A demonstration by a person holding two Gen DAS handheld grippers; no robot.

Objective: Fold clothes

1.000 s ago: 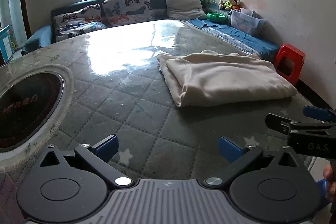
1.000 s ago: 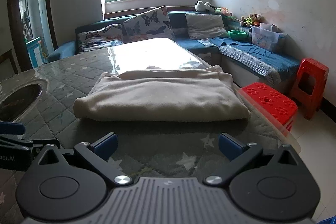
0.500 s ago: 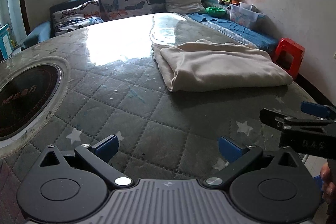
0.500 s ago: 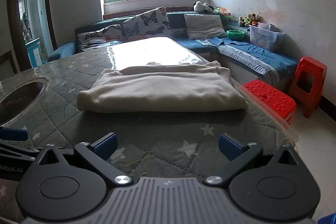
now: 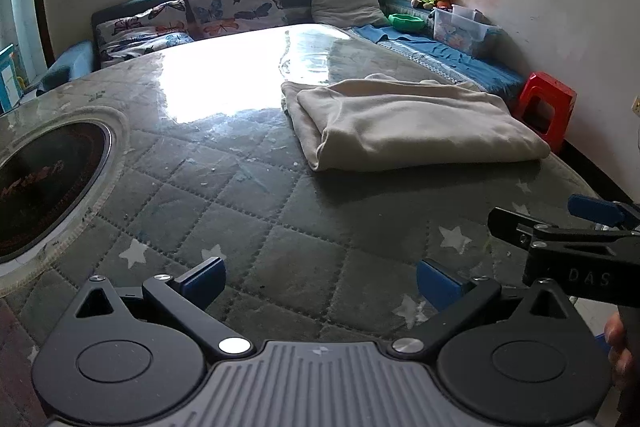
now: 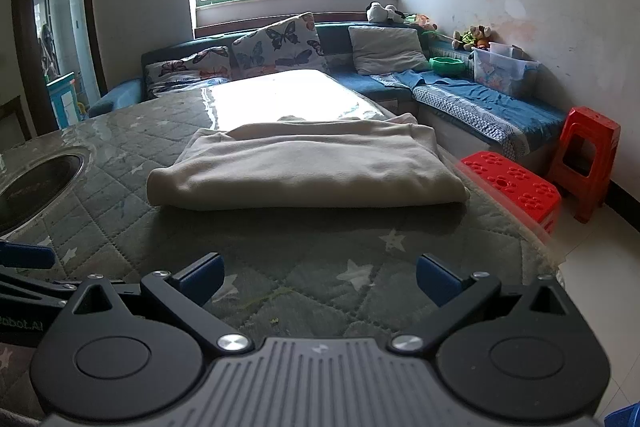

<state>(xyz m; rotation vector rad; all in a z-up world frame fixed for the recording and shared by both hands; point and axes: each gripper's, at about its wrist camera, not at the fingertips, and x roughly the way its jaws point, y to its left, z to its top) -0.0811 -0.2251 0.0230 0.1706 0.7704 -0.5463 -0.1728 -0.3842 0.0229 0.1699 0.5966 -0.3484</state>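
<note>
Quilted grey worktop carries a folded cream garment near its right edge. Left gripper and right gripper hover at the near edge, jaws spread apart, empty.

**Readable lettering: two gripper markings, one blurred logo**

On your black right gripper, seen from the left wrist, the side block reads "D A S" in pale letters. From the right wrist, your black left gripper carries mirrored white lettering at the picture's left edge, ending in what looks like "obot.AI". Left of the folded cream cloth, the round dark glass hob panel bears a reddish logo, too blurred to read.
</note>
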